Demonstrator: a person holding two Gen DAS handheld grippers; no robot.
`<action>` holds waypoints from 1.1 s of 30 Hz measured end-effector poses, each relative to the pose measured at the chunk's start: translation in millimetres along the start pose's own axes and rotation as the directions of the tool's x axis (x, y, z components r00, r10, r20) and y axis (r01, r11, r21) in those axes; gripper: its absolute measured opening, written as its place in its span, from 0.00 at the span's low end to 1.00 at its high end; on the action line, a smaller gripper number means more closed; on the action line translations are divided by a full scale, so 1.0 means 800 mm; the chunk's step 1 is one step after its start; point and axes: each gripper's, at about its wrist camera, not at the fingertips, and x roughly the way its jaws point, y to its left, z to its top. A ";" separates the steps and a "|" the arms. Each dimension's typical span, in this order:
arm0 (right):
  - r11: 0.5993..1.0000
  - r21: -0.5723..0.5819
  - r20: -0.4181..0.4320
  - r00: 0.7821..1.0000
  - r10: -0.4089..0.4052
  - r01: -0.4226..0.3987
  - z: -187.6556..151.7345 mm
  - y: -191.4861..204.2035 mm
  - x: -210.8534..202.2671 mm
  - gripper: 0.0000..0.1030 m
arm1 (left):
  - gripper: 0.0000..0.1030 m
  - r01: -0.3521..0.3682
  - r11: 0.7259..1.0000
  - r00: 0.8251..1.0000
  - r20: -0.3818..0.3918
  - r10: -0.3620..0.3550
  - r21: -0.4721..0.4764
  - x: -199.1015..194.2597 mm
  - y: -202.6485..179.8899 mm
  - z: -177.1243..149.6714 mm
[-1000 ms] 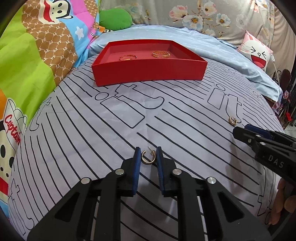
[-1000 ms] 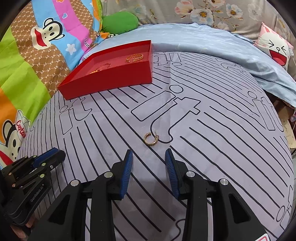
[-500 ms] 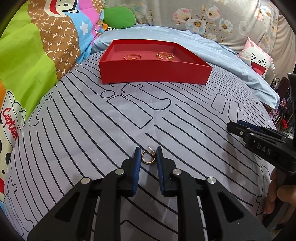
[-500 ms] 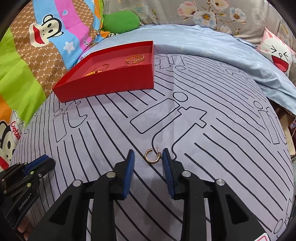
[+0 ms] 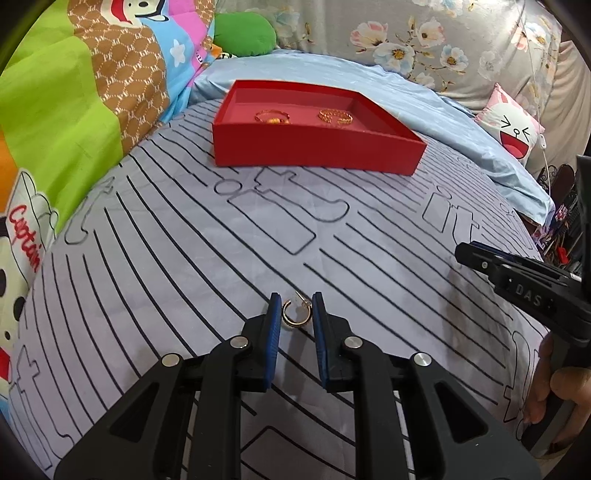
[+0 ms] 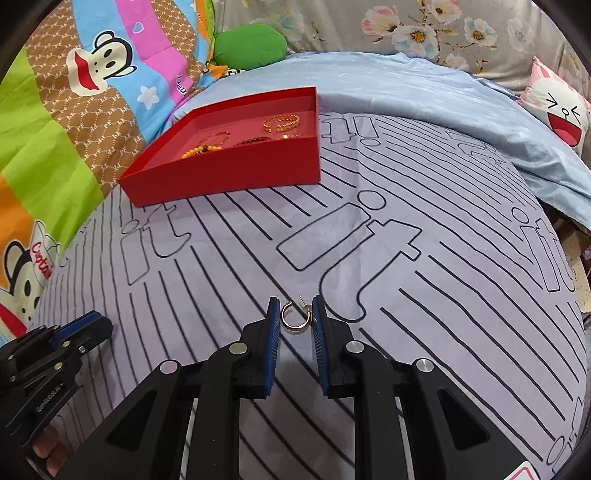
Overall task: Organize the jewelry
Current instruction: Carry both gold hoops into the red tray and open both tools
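A gold hoop earring [image 5: 295, 313] sits between the fingertips of my left gripper [image 5: 296, 310], which is shut on it and holds it above the striped sheet. A second gold hoop earring [image 6: 294, 319] sits between the fingertips of my right gripper [image 6: 294, 314], which is shut on it. A red tray [image 5: 317, 149] lies at the far side with gold bracelets [image 5: 335, 116] in it; the right wrist view shows the tray [image 6: 229, 173] with gold bracelets [image 6: 282, 123] and beaded pieces [image 6: 201, 149].
The bed has a grey sheet with black lines [image 5: 184, 258]. A colourful cartoon quilt [image 5: 55, 110] rises at the left. A green cushion [image 5: 243, 33] and a light blue duvet [image 5: 461, 129] lie behind the tray. A pink bunny pillow [image 5: 513, 129] is at the right.
My right gripper moved forward onto the second earring and closed on it. My left gripper stayed shut on its earring and lifted it; the tray looks nearer.
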 end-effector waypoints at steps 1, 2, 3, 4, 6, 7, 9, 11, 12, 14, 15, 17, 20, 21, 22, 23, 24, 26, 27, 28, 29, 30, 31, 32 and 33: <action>1.000 0.000 0.003 1.000 0.009 -0.009 0.002 0.002 -0.003 0.16 | 0.16 -0.003 1.000 1.000 0.002 0.003 0.003 -0.002 -0.001 0.003; 1.000 0.000 0.009 1.000 0.016 -0.016 0.005 0.004 -0.006 0.16 | 0.16 -0.009 1.000 1.000 0.006 0.009 0.010 -0.004 -0.002 0.008; 1.000 -0.005 0.019 1.000 0.021 -0.021 0.009 0.008 -0.010 0.16 | 0.16 -0.019 1.000 1.000 0.011 0.019 0.016 -0.005 -0.003 0.013; 1.000 -0.009 0.024 0.999 0.024 -0.024 0.012 0.011 -0.012 0.16 | 0.16 -0.026 0.999 1.000 0.016 0.025 0.023 -0.006 -0.005 0.018; 0.999 -0.021 0.040 0.999 0.031 -0.030 0.020 0.018 -0.018 0.16 | 0.16 -0.041 0.999 0.999 0.027 0.040 0.030 -0.008 -0.008 0.031; 0.999 -0.028 0.048 0.998 0.037 -0.036 0.025 0.022 -0.020 0.16 | 0.16 -0.040 0.999 0.999 0.034 0.039 0.031 -0.009 -0.010 0.040; 0.998 -0.043 0.062 0.997 0.042 -0.039 0.035 0.029 -0.023 0.16 | 0.16 -0.046 0.998 0.998 0.049 0.044 0.035 -0.010 -0.013 0.056; 0.998 -0.052 0.080 0.996 0.046 -0.042 0.048 0.034 -0.025 0.16 | 0.16 -0.050 0.998 0.997 0.065 0.048 0.042 -0.010 -0.018 0.076; 0.997 -0.053 0.088 0.995 0.053 -0.048 0.057 0.036 -0.025 0.16 | 0.16 -0.051 0.998 0.996 0.070 0.048 0.045 -0.010 -0.018 0.084; 0.997 -0.055 0.100 0.993 0.061 -0.056 0.071 0.039 -0.025 0.16 | 0.16 -0.060 0.997 0.995 0.086 0.055 0.057 -0.009 -0.023 0.103; 0.997 -0.057 0.106 0.992 0.061 -0.055 0.077 0.041 -0.025 0.16 | 0.16 -0.069 0.996 0.993 0.096 0.063 0.063 -0.008 -0.025 0.115; 0.997 -0.068 0.126 0.990 0.056 -0.048 0.095 0.045 -0.024 0.16 | 0.16 -0.080 0.995 0.991 0.109 0.073 0.065 -0.006 -0.027 0.130; 0.996 -0.081 0.150 0.987 0.054 -0.042 0.118 0.049 -0.021 0.16 | 0.16 -0.083 0.995 0.989 0.125 0.075 0.058 -0.003 -0.028 0.158; 0.996 -0.086 0.156 0.986 0.053 -0.040 0.126 0.050 -0.020 0.16 | 0.16 -0.088 0.994 0.988 0.134 0.079 0.060 0.000 -0.029 0.169; 0.995 -0.092 0.166 0.985 0.051 -0.036 0.137 0.053 -0.018 0.16 | 0.16 -0.093 0.994 0.987 0.138 0.084 0.061 0.002 -0.029 0.175; 0.995 -0.095 0.172 0.984 0.051 -0.035 0.143 0.054 -0.016 0.16 | 0.16 -0.097 0.993 0.986 0.140 0.088 0.061 0.004 -0.028 0.182; 0.994 -0.100 0.178 0.983 0.052 -0.034 0.154 0.056 -0.013 0.16 | 0.16 -0.100 0.993 0.986 0.143 0.090 0.062 0.008 -0.028 0.192; 0.994 -0.107 0.189 0.981 0.050 -0.030 0.169 0.058 -0.008 0.16 | 0.16 -0.107 0.992 0.985 0.145 0.097 0.061 0.016 -0.028 0.206; 0.994 -0.110 0.194 0.980 0.049 -0.028 0.177 0.060 -0.004 0.16 | 0.16 -0.106 0.992 0.985 0.143 0.097 0.060 0.020 -0.028 0.211; 0.993 -0.112 0.196 0.979 0.050 -0.028 0.184 0.061 0.000 0.16 | 0.16 -0.105 0.993 0.985 0.142 0.096 0.057 0.025 -0.028 0.218; 0.993 -0.113 0.195 0.979 0.052 -0.030 0.189 0.062 0.003 0.16 | 0.16 -0.104 0.993 0.986 0.139 0.095 0.057 0.030 -0.027 0.225; 0.993 -0.115 0.193 0.980 0.054 -0.032 0.196 0.063 0.010 0.16 | 0.16 -0.105 0.993 0.986 0.139 0.096 0.058 0.034 -0.027 0.229; 0.992 -0.118 0.192 0.980 0.055 -0.033 0.201 0.063 0.015 0.16 | 0.16 -0.108 0.992 0.985 0.140 0.099 0.059 0.039 -0.028 0.235; 0.992 -0.120 0.191 0.980 0.053 -0.031 0.205 0.064 0.018 0.16 | 0.16 -0.108 0.992 0.985 0.141 0.099 0.059 0.044 -0.027 0.241; 0.992 -0.123 0.191 0.980 0.050 -0.027 0.211 0.064 0.025 0.16 | 0.16 -0.107 0.992 0.985 0.141 0.098 0.059 0.048 -0.027 0.246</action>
